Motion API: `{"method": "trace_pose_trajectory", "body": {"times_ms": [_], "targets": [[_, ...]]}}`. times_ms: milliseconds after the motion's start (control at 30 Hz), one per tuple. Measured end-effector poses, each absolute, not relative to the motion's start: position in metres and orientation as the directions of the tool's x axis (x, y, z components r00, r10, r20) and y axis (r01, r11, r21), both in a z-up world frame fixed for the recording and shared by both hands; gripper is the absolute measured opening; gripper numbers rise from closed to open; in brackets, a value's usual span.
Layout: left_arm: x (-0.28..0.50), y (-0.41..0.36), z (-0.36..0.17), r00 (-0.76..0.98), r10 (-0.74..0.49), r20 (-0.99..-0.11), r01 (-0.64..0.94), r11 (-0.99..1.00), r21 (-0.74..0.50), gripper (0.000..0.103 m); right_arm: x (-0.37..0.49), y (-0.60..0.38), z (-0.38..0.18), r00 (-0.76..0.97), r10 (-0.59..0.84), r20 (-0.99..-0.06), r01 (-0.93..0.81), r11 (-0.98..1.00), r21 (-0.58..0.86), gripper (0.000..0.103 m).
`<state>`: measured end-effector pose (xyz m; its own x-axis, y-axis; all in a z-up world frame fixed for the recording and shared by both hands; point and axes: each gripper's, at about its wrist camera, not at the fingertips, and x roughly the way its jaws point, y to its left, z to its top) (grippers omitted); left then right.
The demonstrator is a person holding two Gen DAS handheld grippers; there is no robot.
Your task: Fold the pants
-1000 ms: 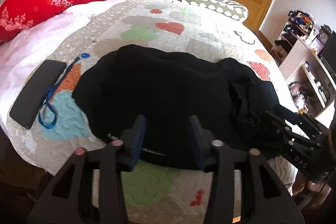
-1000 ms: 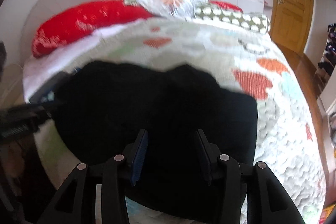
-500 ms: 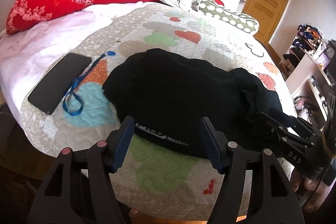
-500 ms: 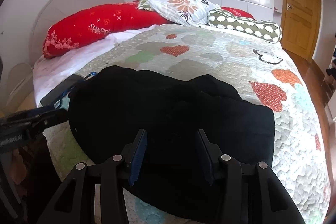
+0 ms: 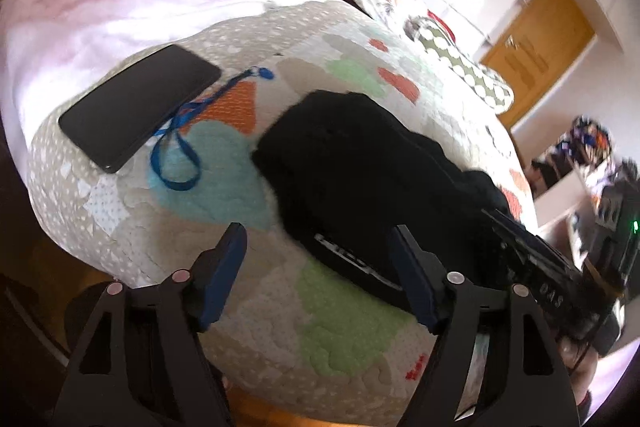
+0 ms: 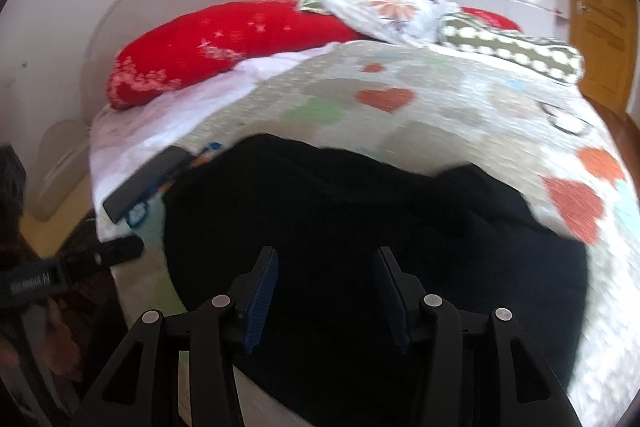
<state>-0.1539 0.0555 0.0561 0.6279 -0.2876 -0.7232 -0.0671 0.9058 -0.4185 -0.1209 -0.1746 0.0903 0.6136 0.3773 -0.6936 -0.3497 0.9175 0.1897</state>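
Observation:
The black pants (image 5: 360, 171) lie bunched in a folded heap on the quilted bed; they also show in the right wrist view (image 6: 360, 227). A waistband with pale lettering (image 5: 352, 259) faces the near edge. My left gripper (image 5: 316, 247) is open wide and empty, at the pants' near left edge above the quilt. My right gripper (image 6: 326, 263) is open and empty, low over the middle of the pants. The right gripper also shows in the left wrist view (image 5: 532, 255), at the pants' right side.
A black phone (image 5: 140, 107) with a blue lanyard (image 5: 176, 155) lies left of the pants. Red (image 6: 224, 43), floral (image 6: 384, 7) and dotted (image 6: 512, 51) pillows sit at the head. A wooden door (image 5: 536, 47) and shelves (image 5: 580, 155) stand to the right. The bed edge (image 5: 280, 387) is close below.
My left gripper has opened wider, let go of the waistband and drawn back to the left. My right gripper has opened slightly over the pants. The pants lie still.

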Motion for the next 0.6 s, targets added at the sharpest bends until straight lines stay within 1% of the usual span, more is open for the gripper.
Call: {"method": "trace_pose_trajectory", "body": {"times_ms": [167,333,400,433,467,500,600], "targets": [[-0.142,0.059,0.045,0.618,-0.307,-0.724,-0.097,0.884,-0.458,0.074,-0.075,-0.138,0.093,0.586,0.390,-0.710,-0.393,0.903,0.172,0.060],[-0.119,0.047,0.033,0.589,-0.318,-0.743,-0.100,0.883,-0.458,0.074,-0.025,-0.103,0.081,0.545,0.371,-0.752,-0.423,0.896,0.135,0.062],[-0.110,0.042,0.025,0.581,-0.312,-0.751,-0.112,0.884,-0.454,0.078,-0.008,-0.095,0.065,0.520,0.346,-0.781,-0.413,0.902,0.125,0.063],[-0.108,0.042,0.024,0.592,-0.320,-0.740,-0.105,0.880,-0.464,0.084,-0.002,-0.094,0.059,0.515,0.343,-0.785,-0.404,0.905,0.130,0.064],[-0.107,0.041,0.024,0.600,-0.326,-0.730,-0.099,0.876,-0.472,0.089,0.002,-0.096,0.054,0.520,0.355,-0.777,-0.392,0.907,0.152,0.071],[-0.105,0.040,0.024,0.606,-0.332,-0.723,-0.095,0.872,-0.480,0.091,0.005,-0.099,0.052,0.524,0.368,-0.768,-0.380,0.908,0.176,0.075],[-0.101,0.040,0.025,0.626,-0.329,-0.707,-0.099,0.866,-0.490,0.092,0.008,-0.108,0.054,0.506,0.397,-0.766,-0.366,0.902,0.226,0.075]]}}
